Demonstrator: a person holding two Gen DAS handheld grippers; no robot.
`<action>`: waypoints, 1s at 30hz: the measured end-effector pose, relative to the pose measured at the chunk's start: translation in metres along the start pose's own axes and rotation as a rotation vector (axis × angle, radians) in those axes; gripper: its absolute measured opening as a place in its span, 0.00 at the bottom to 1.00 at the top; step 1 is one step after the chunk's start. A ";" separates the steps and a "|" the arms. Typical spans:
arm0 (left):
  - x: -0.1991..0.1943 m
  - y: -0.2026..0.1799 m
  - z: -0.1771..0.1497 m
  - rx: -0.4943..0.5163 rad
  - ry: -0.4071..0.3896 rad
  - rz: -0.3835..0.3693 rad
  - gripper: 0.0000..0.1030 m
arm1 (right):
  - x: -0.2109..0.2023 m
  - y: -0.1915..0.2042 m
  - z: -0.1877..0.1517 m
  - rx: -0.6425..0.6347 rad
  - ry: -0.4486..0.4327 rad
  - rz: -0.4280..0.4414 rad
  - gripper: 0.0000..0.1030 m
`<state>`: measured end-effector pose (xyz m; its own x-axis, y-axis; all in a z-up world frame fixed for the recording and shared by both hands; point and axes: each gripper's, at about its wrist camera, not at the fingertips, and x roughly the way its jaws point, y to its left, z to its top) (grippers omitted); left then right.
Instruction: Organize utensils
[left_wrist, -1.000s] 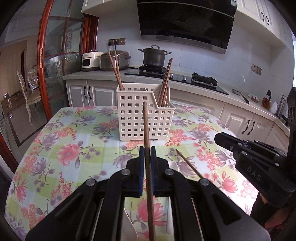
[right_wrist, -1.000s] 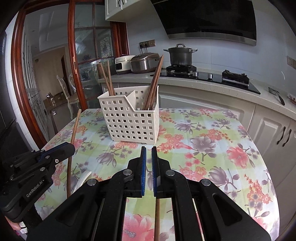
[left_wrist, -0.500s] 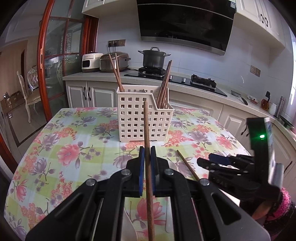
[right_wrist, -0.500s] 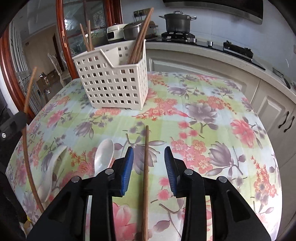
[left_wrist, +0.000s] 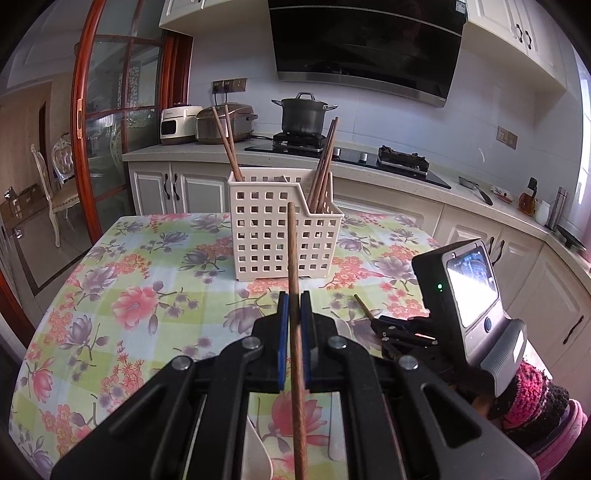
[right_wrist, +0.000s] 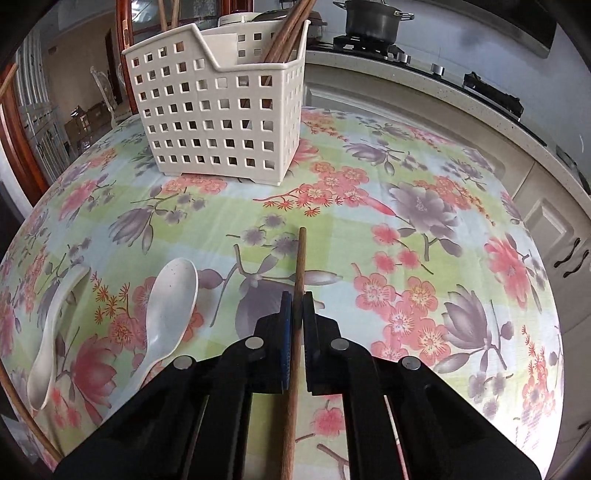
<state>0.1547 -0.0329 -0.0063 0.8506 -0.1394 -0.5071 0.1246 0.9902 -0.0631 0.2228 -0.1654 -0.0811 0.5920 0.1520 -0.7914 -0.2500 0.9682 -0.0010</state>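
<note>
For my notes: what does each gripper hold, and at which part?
Left gripper: brown wooden chopstick, gripped mid-shaft. Right gripper: another brown wooden chopstick, gripped behind its forward end.

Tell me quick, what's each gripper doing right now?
Left gripper: closed, holding a chopstick.
Right gripper: closed on another chopstick lying on the table.

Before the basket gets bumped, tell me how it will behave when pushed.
The basket looks like thin perforated plastic, so probably light and apt to slide on the smooth tablecloth. It is tall for its footprint, and the chopsticks lean out high above its rim, so a high push may well tip it.
</note>
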 end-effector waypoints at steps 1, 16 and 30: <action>-0.001 0.000 0.000 0.000 -0.001 0.000 0.06 | -0.003 -0.001 -0.001 0.009 -0.010 0.011 0.05; -0.019 0.004 0.008 -0.014 -0.052 0.003 0.06 | -0.123 0.003 0.008 0.020 -0.372 0.124 0.05; -0.036 0.004 0.010 -0.002 -0.096 0.017 0.06 | -0.169 0.009 -0.009 -0.013 -0.470 0.129 0.05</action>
<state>0.1298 -0.0244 0.0204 0.8974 -0.1232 -0.4236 0.1091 0.9924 -0.0574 0.1139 -0.1844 0.0471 0.8366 0.3466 -0.4242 -0.3520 0.9335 0.0686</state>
